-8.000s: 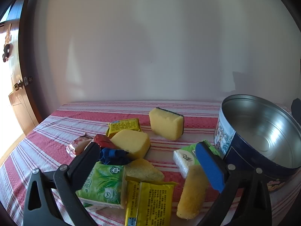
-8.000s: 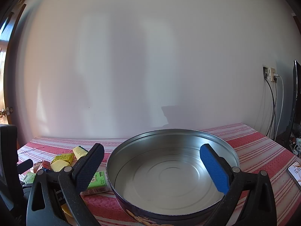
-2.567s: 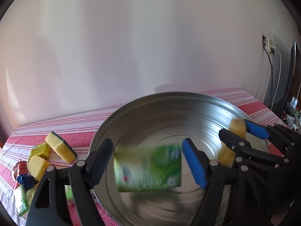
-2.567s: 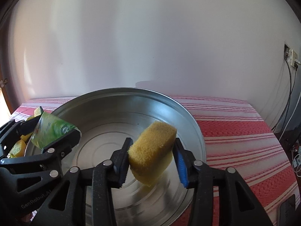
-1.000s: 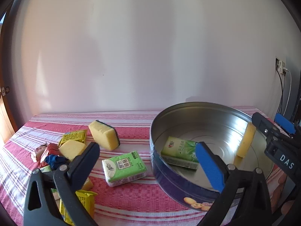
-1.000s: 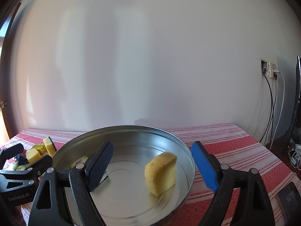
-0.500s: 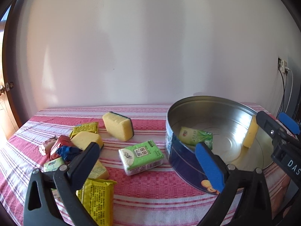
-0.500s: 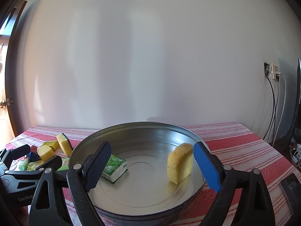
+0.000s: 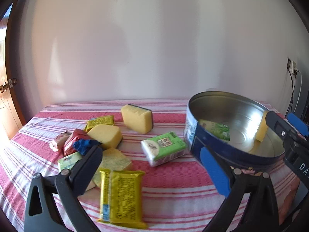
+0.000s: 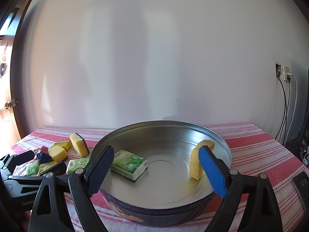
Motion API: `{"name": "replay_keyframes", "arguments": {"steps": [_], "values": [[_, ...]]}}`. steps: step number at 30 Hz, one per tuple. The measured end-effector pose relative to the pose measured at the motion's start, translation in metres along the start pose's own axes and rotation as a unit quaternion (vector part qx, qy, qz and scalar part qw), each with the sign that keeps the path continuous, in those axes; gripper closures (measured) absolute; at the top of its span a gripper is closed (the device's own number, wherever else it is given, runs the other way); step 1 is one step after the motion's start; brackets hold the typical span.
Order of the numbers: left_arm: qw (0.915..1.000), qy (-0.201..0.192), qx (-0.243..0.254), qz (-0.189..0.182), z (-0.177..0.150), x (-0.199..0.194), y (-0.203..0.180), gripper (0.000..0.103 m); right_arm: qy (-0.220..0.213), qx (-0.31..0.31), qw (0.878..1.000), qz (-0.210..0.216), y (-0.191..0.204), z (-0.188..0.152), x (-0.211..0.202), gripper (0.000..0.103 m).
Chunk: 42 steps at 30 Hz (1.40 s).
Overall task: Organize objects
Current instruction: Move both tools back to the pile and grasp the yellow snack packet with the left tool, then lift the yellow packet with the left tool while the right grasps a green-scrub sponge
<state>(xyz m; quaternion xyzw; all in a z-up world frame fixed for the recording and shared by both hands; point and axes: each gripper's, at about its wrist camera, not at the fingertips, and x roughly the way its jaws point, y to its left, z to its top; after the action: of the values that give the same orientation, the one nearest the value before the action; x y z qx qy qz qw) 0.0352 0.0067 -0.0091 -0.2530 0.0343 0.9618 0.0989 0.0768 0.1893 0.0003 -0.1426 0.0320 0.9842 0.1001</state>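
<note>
The table (image 9: 173,176), under a red and white striped cloth, runs out ahead of both grippers. On it, directly in front of the right gripper (image 10: 158,172), sits the round tin (image 10: 222,145), and from the left gripper (image 9: 152,166) it lies ahead and to the right. Two things are in the tin: a green tissue pack (image 10: 129,162) just beyond the right gripper's dark finger, and a yellow sponge (image 10: 199,162) leaning on the wall behind its blue finger.

Both grippers stand wide with nothing between the jaws, so this reads as the gap between a drop and the next pick.

The rest waits on the cloth ahead of the left gripper: another green pack (image 9: 164,148) close beside the tin, a yellow wrapped packet (image 9: 120,193) between the fingers (nearest of all), sponges (image 9: 137,118) further off, and a small heap of wrappers (image 9: 75,145) beyond the dark finger.

The next move probably calls for the left gripper to dip and straddle the yellow packet or the green pack.
</note>
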Motion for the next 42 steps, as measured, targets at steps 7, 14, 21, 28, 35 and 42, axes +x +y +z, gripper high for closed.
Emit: {"name": "replay_keyframes", "arguments": {"steps": [7,14,21,28,35,42], "values": [[0.9995,0.012,0.004,0.028,-0.008,-0.013,0.041,0.000,0.014,-0.012,0.999,0.032,0.025,-0.004,-0.006,0.012],[0.9983,0.053,-0.010,0.021,-0.021,-0.012,0.065,0.000,0.024,-0.023,0.998,0.056,0.043,-0.007,-0.008,0.012],[0.9958,0.092,-0.006,0.003,-0.026,-0.001,0.049,0.000,0.041,-0.021,0.997,0.067,0.046,-0.009,-0.004,0.012],[0.9884,0.151,0.013,0.001,-0.028,0.024,0.037,0.017,0.044,-0.019,0.996,0.075,0.047,-0.010,-0.004,0.012],[0.9832,0.163,-0.064,-0.053,-0.033,0.026,0.066,0.052,0.043,-0.026,0.995,0.082,0.049,-0.010,-0.005,0.012],[0.9860,0.139,-0.079,-0.050,-0.034,0.008,0.084,0.053,0.055,-0.026,0.993,0.097,0.059,-0.011,-0.001,0.012]]}}
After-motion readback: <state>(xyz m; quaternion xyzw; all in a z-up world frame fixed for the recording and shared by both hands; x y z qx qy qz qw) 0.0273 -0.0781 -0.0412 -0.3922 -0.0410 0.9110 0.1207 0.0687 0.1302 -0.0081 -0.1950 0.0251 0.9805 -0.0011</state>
